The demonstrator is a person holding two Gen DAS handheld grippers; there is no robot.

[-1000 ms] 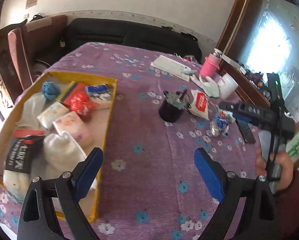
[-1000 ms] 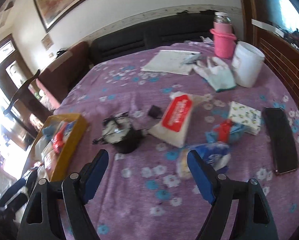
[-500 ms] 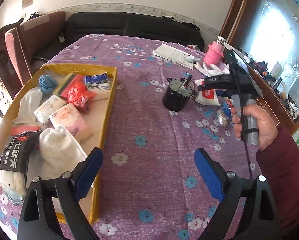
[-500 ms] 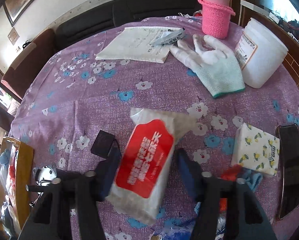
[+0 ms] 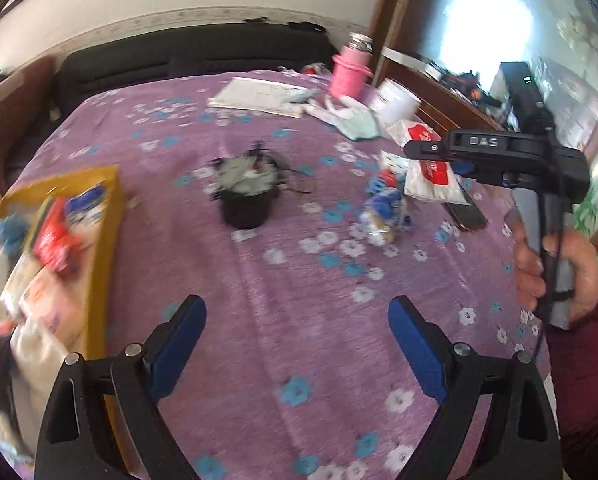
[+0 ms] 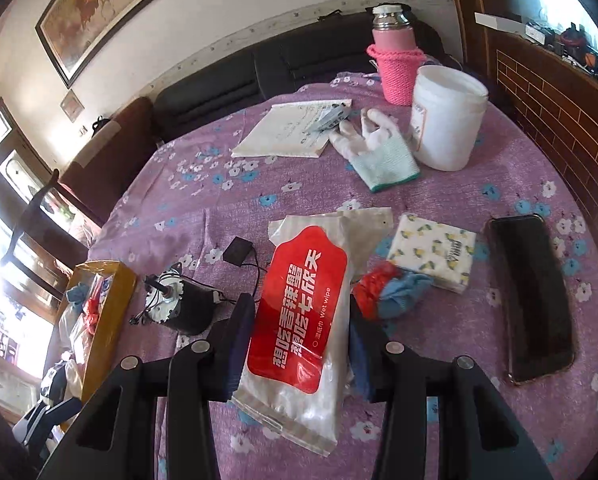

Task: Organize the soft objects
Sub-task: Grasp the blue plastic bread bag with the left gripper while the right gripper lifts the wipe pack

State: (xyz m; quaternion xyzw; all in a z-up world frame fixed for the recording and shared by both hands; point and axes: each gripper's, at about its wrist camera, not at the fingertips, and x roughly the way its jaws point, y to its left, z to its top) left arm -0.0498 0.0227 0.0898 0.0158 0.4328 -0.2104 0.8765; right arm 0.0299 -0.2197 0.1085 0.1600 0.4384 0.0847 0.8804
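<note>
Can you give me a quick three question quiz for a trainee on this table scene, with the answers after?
1. True or false: the right hand-held gripper is clamped on the wet wipe pack.
2. Which lies directly beside the phone? A) the small lemon-print tissue pack B) the black motor C) the yellow box
3. Fill in: the left hand-held gripper is ____ and holds nothing.

Key: 1 true, its pads press both sides of the pack. 2 A. 3 open, above bare purple tablecloth.
</note>
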